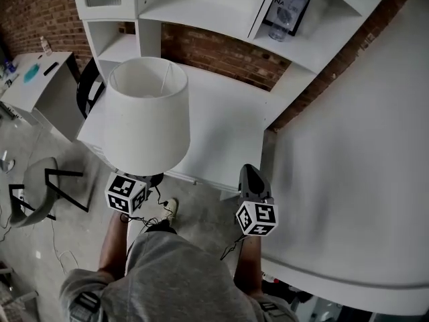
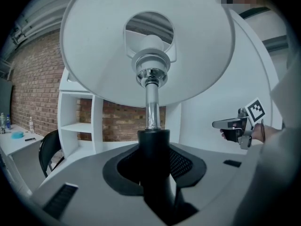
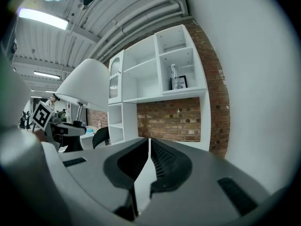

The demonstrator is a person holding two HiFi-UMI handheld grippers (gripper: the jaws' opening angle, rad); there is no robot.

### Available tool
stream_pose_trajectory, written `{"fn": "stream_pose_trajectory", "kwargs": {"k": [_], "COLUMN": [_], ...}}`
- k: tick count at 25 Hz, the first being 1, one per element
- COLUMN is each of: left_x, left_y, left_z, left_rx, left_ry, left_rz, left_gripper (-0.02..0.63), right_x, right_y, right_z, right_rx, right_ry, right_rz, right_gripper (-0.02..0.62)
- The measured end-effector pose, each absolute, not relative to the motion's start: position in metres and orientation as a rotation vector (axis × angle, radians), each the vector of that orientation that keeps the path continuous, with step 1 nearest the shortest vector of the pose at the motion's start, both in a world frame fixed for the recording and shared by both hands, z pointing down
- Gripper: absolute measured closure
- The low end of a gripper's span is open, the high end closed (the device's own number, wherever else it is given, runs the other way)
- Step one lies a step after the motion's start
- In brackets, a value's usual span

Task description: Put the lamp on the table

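Note:
The lamp has a white drum shade (image 1: 147, 113), a chrome stem (image 2: 151, 102) and a black lower post. It stands upright in the air over the near-left edge of the white table (image 1: 231, 123). My left gripper (image 2: 154, 166) is shut on the black post, and in the head view only its marker cube (image 1: 126, 193) shows below the shade. My right gripper (image 1: 251, 177) hovers at the table's near edge, to the right of the lamp. Its jaws (image 3: 148, 161) are shut with nothing between them. The right gripper view shows the shade (image 3: 87, 86) at its left.
A white shelf unit (image 1: 214, 9) stands behind the table against a brick wall and holds a bottle and a framed picture (image 1: 287, 9). A large white panel (image 1: 362, 153) fills the right. A black chair (image 1: 87, 89), a grey chair (image 1: 37, 190) and a side desk (image 1: 33, 79) stand at the left.

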State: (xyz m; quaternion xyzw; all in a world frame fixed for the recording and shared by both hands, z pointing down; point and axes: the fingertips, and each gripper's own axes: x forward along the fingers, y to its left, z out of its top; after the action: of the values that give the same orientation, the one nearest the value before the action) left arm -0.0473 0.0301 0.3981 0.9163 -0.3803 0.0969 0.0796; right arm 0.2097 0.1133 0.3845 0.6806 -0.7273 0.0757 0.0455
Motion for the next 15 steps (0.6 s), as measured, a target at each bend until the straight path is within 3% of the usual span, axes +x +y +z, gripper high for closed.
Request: {"fn": "stream_pose_trajectory", "kwargs": {"k": [15], "left_x": [-0.032], "left_y": [-0.081], "left_z": [0.42], "left_rx": [2.815], "left_ry": [-0.953], "left_rz": [0.307], "left_gripper": [0.477], "right_x": [0.206], "right_y": [0.017], "right_z": [0.382], "right_rx": [2.173], "right_ry": [-2.121], "right_rz": [0.231], "right_gripper": [0.565]}}
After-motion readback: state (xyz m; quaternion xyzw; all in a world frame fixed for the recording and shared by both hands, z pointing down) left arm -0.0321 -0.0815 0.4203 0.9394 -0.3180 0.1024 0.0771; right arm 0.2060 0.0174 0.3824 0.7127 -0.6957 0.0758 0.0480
